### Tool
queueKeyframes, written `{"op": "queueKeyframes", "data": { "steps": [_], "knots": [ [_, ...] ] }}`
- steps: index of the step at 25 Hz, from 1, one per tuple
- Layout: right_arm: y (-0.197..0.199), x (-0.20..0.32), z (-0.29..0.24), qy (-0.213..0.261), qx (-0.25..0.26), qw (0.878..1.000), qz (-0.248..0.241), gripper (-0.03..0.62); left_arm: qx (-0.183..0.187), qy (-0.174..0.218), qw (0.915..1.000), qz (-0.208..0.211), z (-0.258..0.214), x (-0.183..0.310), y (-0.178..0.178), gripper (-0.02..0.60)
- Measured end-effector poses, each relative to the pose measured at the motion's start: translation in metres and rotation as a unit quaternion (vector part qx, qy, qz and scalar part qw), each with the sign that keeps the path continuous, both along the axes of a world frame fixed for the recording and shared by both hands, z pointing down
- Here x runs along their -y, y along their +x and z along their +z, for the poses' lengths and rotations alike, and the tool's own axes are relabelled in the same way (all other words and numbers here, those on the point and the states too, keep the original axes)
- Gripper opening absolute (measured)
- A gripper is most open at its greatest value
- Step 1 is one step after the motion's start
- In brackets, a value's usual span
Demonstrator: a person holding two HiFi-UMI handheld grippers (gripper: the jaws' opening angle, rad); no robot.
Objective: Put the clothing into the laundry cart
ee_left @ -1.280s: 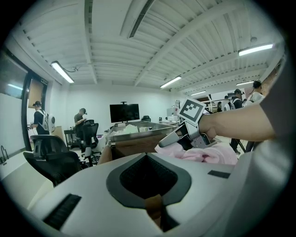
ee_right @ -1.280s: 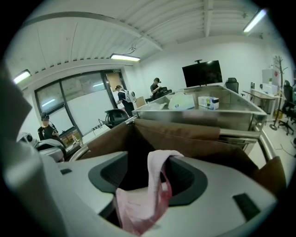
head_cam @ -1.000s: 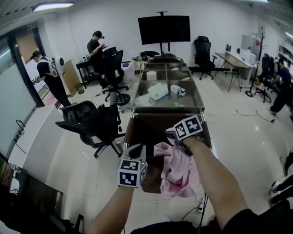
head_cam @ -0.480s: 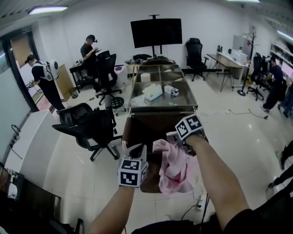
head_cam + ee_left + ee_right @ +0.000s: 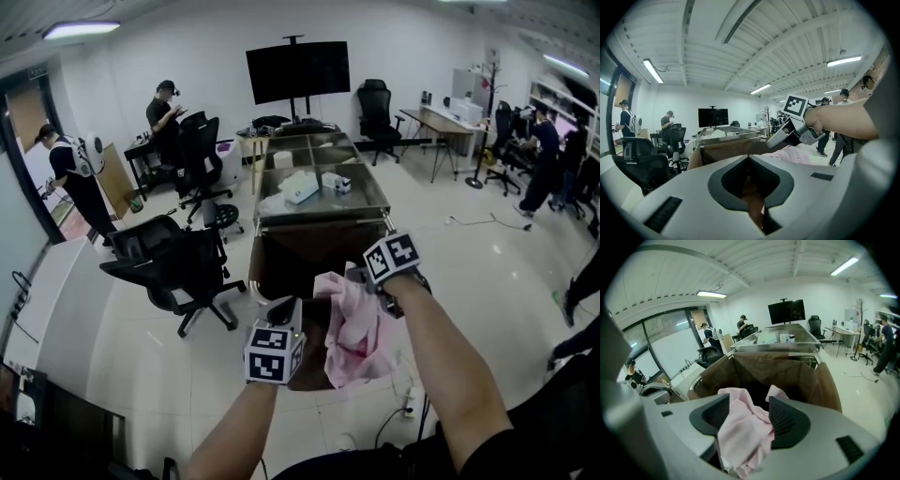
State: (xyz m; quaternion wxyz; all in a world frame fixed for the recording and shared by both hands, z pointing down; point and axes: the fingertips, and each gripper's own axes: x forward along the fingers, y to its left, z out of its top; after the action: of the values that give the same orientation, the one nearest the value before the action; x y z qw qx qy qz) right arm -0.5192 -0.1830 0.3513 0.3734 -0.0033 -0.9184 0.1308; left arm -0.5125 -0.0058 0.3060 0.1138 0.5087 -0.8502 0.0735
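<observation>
A pink garment (image 5: pixel 352 323) hangs bunched from my right gripper (image 5: pixel 364 281), which is shut on it above the near right part of the brown laundry cart (image 5: pixel 281 267). In the right gripper view the pink garment (image 5: pixel 740 432) fills the gap between the dark pads of the right gripper (image 5: pixel 749 411), with the cart's open bag (image 5: pixel 787 373) straight ahead. My left gripper (image 5: pixel 281 307) hovers by the cart's near left edge. In the left gripper view the left gripper (image 5: pixel 749 160) has its pad tips together and holds nothing. The right gripper (image 5: pixel 787 133) and the garment (image 5: pixel 790 154) show there too.
A steel table (image 5: pixel 323 202) with compartments and white items stands right behind the cart. A black office chair (image 5: pixel 173 262) is to the left. People stand at the back left (image 5: pixel 164 117) and far right. A power strip with cable (image 5: pixel 411 403) lies on the floor.
The head view has swung a little, so the room has shifted left. Both grippers keep nearly the same pose; the garment hangs slightly higher and closer to the cart.
</observation>
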Motion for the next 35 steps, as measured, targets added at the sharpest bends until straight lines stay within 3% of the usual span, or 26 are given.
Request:
{"op": "queueKeyframes", "data": {
  "steps": [12,22,25,29,30,33,35],
  "knots": [
    [0.064,-0.036,-0.049,0.050,0.086,0.992,0.071,0.288,0.007,0.000,0.9987,0.051,-0.004,-0.039,0.043,-0.002],
    [0.144,-0.100,-0.051,0.043,0.147,0.982,0.107,0.278,-0.030,0.000,0.9958,0.086,0.021,-0.059,0.075,-0.002],
    [0.170,-0.126,-0.045,0.063,0.174,0.978,0.101,0.278,-0.042,-0.007,0.9935,0.105,0.037,-0.063,0.096,-0.002],
    [0.201,-0.141,-0.045,0.107,0.204,0.967,0.110,0.163,-0.048,-0.013,0.9911,0.124,0.050,-0.063,0.121,-0.002],
    [0.207,-0.139,-0.044,0.112,0.208,0.965,0.118,0.107,-0.047,-0.014,0.9909,0.125,0.052,-0.063,0.125,-0.002],
    [0.222,-0.134,-0.035,0.105,0.211,0.962,0.134,0.023,-0.046,-0.017,0.9913,0.122,0.055,-0.063,0.132,-0.002],
    [0.229,-0.130,-0.028,0.090,0.208,0.964,0.138,0.005,-0.049,-0.015,0.9921,0.115,0.057,-0.062,0.134,-0.002]
  ]
}}
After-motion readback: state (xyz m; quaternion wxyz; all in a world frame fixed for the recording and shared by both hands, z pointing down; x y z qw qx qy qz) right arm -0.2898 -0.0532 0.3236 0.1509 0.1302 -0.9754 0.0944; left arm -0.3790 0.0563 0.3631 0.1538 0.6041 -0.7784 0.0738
